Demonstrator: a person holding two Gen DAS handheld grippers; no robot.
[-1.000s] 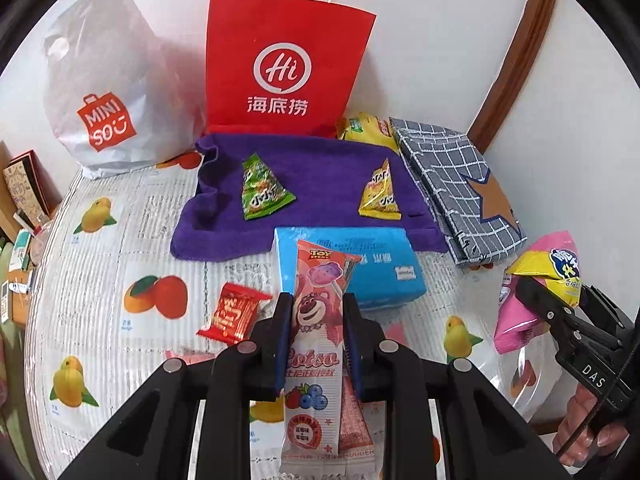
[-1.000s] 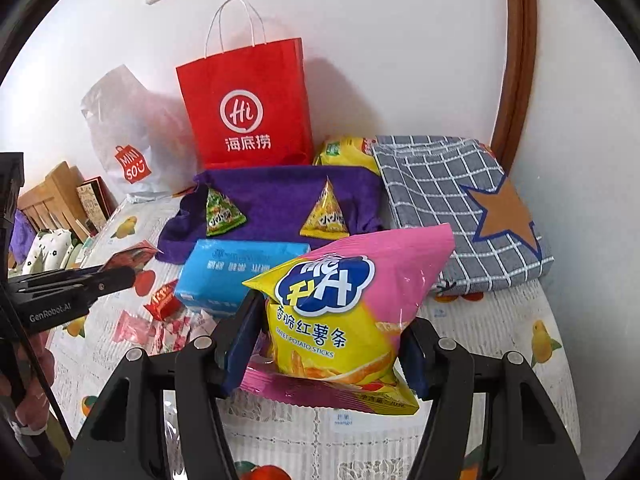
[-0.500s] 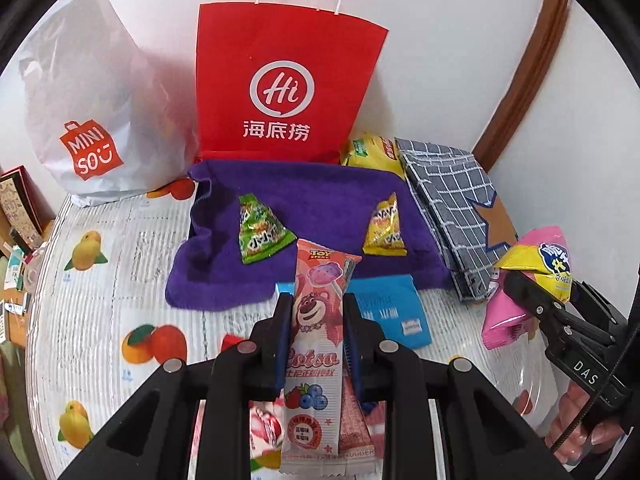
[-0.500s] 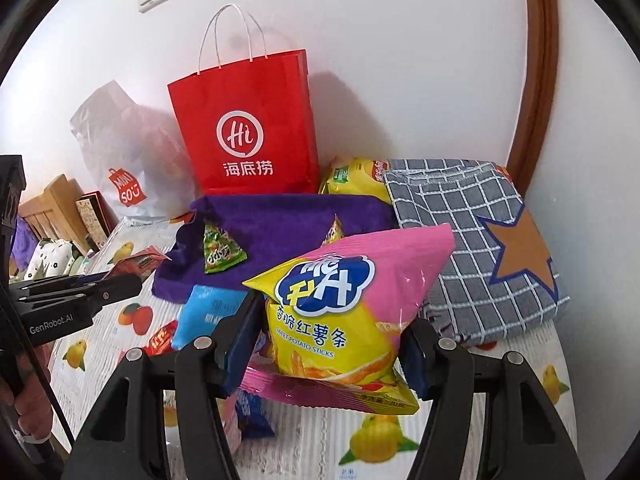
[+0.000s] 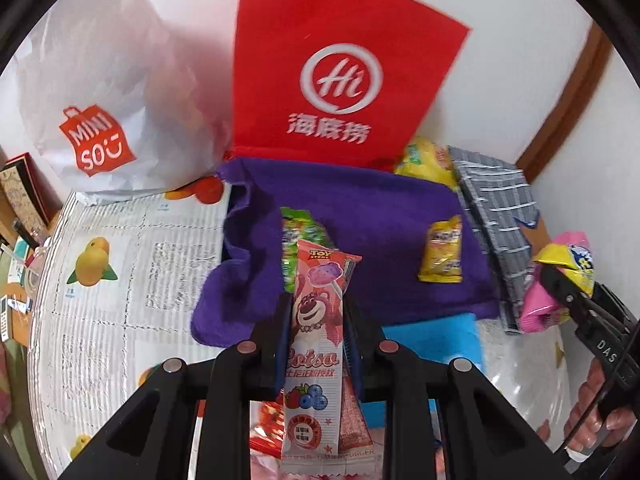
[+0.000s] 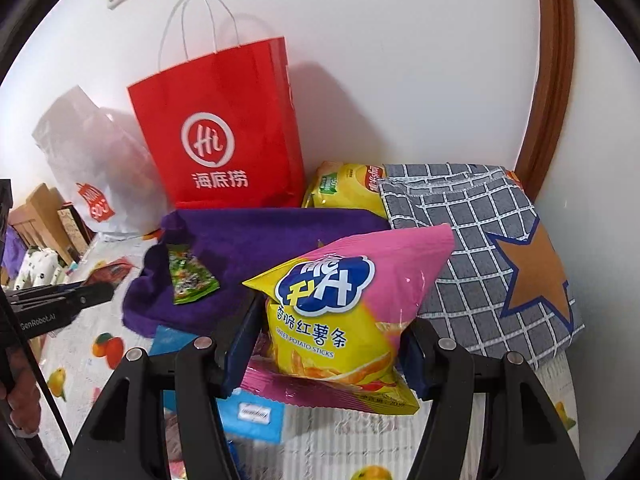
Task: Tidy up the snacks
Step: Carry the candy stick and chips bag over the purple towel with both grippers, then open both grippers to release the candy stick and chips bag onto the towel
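Observation:
My left gripper (image 5: 316,312) is shut on a long pink Lotso snack bar (image 5: 316,344), held above the near edge of the purple cloth (image 5: 372,216). My right gripper (image 6: 330,320) is shut on a pink and yellow sweet potato sticks bag (image 6: 340,312), also above the cloth's (image 6: 260,236) near edge. A green snack packet (image 6: 188,276) and a small yellow packet (image 5: 442,252) lie on the cloth. The red Hi paper bag (image 5: 336,80) stands upright behind the cloth, and shows in the right wrist view (image 6: 224,140). The right gripper shows at the left wrist view's right edge (image 5: 560,280).
A white Miniso bag (image 5: 100,100) stands left of the red bag. A yellow chip bag (image 6: 348,188) and a grey checked cloth (image 6: 480,240) lie at the right by the wall. A blue tissue pack (image 5: 436,340) and small red sweets (image 5: 268,428) lie under the grippers.
Both grippers have moved forward toward the red bag with their snacks still held. The bag and purple cloth look larger and closer; the blue pack has slipped below the grippers.

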